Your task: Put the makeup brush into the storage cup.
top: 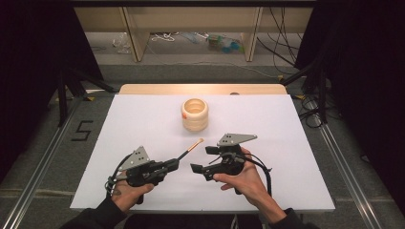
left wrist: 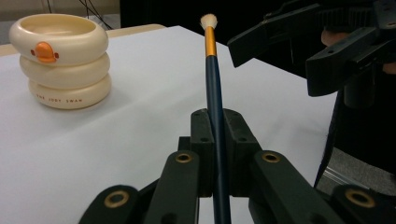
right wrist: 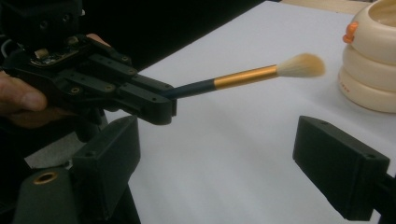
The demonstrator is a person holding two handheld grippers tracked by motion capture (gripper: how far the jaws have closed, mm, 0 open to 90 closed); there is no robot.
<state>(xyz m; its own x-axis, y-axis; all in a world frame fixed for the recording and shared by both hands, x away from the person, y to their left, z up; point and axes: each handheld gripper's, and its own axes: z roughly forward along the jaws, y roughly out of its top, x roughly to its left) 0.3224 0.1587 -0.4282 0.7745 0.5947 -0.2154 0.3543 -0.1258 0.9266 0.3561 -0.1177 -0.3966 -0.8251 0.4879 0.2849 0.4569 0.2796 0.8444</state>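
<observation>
A makeup brush (top: pixel 191 147) with a dark blue handle, a gold ferrule and pale bristles sticks out of my left gripper (top: pixel 174 164), which is shut on its handle. In the left gripper view the brush (left wrist: pixel 212 74) runs straight up between the jaws of that gripper (left wrist: pixel 218 126). My right gripper (top: pixel 203 159) is open just right of the brush, with nothing between its jaws. In the right gripper view its own jaws (right wrist: pixel 224 158) stand wide apart below the brush (right wrist: pixel 243 77). A cream ringed pot (top: pixel 195 114) with an orange duck bill stands upright beyond both grippers.
The white table top (top: pixel 143 119) has free room to the left and right of the pot. A wooden edge (top: pixel 200 88) borders its far side. Black stands and cables are on the floor at both sides.
</observation>
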